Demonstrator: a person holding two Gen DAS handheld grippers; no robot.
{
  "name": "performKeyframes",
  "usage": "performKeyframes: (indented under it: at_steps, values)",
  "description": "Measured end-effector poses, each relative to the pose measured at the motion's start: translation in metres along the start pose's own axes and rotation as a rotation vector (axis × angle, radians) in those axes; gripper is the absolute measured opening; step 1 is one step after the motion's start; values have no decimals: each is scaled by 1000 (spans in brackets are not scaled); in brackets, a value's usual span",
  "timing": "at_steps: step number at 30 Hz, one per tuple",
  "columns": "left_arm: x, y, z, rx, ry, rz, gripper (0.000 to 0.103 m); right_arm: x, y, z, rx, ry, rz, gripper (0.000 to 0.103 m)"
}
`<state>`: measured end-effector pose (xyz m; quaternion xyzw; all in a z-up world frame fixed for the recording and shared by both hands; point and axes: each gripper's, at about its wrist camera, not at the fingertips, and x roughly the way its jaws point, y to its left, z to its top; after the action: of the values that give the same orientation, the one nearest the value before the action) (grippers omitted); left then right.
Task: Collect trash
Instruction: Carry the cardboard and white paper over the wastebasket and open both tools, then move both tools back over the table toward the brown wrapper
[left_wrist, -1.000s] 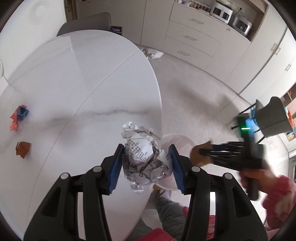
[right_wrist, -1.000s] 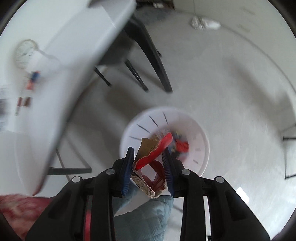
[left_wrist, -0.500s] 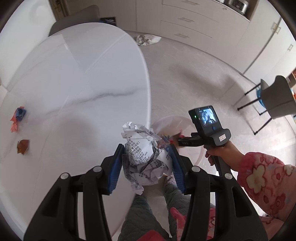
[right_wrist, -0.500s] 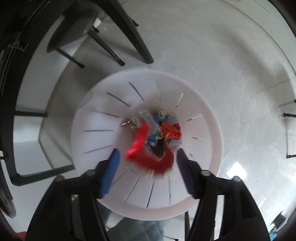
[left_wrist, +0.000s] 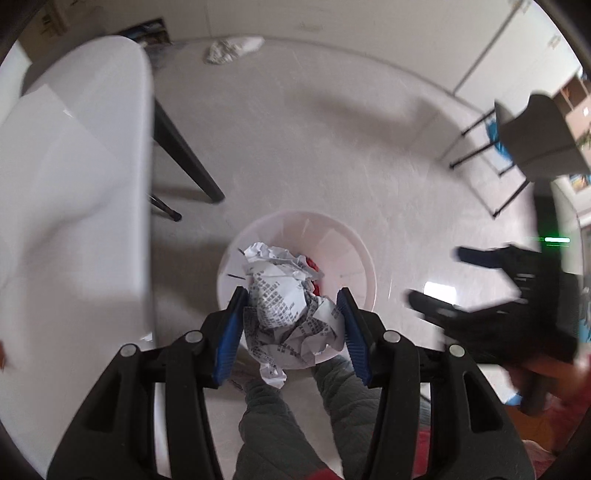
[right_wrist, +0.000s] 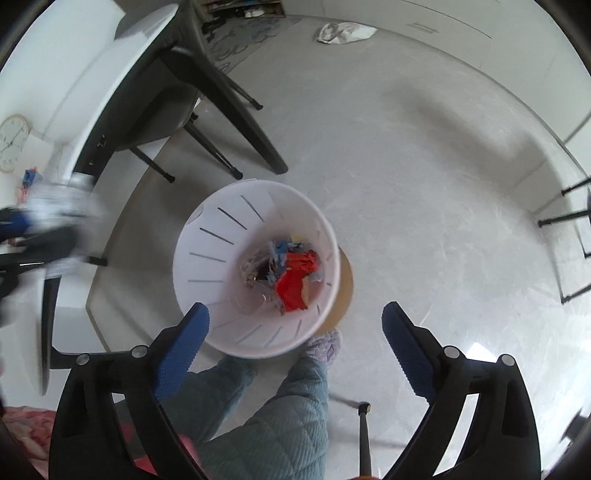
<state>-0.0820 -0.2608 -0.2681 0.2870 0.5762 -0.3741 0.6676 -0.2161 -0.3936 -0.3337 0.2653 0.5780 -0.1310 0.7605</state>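
My left gripper (left_wrist: 291, 325) is shut on a crumpled ball of printed newspaper (left_wrist: 288, 299) and holds it above the white slotted trash bin (left_wrist: 332, 236) on the floor. My right gripper (right_wrist: 295, 332) is open and empty, above and just right of the same bin (right_wrist: 221, 236). Red, blue and clear wrappers (right_wrist: 291, 273) lie at the bin's bottom. The right gripper shows blurred at the right of the left wrist view (left_wrist: 461, 280). The left gripper with its paper shows blurred at the left edge of the right wrist view (right_wrist: 40, 221).
The white table (left_wrist: 74, 184) with black legs (left_wrist: 184, 155) stands left of the bin. A dark chair (right_wrist: 159, 114) sits under it. Another crumpled paper (left_wrist: 232, 48) lies on the far floor. A grey chair (left_wrist: 535, 136) stands at the right. The person's legs (right_wrist: 273, 406) are beside the bin.
My right gripper opened and dropped the red wrapper into the bin, then pulled back to the right. My left gripper carried the newspaper ball off the table to over the bin.
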Motion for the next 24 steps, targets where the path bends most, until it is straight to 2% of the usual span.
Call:
performKeyframes:
  at_steps: [4, 7, 9, 11, 14, 17, 24]
  values:
    - [51, -14, 2, 13, 81, 2, 54, -3, -14, -8, 30, 14, -1, 94]
    - [82, -18, 1, 11, 132, 18, 68, 2, -23, -13, 27, 35, -15, 94]
    - [88, -20, 2, 4, 137, 32, 78, 7, -26, -16, 31, 49, -17, 94]
    - [88, -27, 6, -5, 138, 26, 79, 12, -28, -17, 36, 60, -20, 94]
    - [75, -26, 6, -14, 114, 18, 87, 15, -29, -18, 39, 64, -18, 94]
    - [61, -30, 13, -15, 84, 28, 87, 11, -27, -15, 35, 56, -21, 94]
    - [-18, -16, 21, -93, -67, -5, 89, -21, -13, 5, 24, -28, -29, 94]
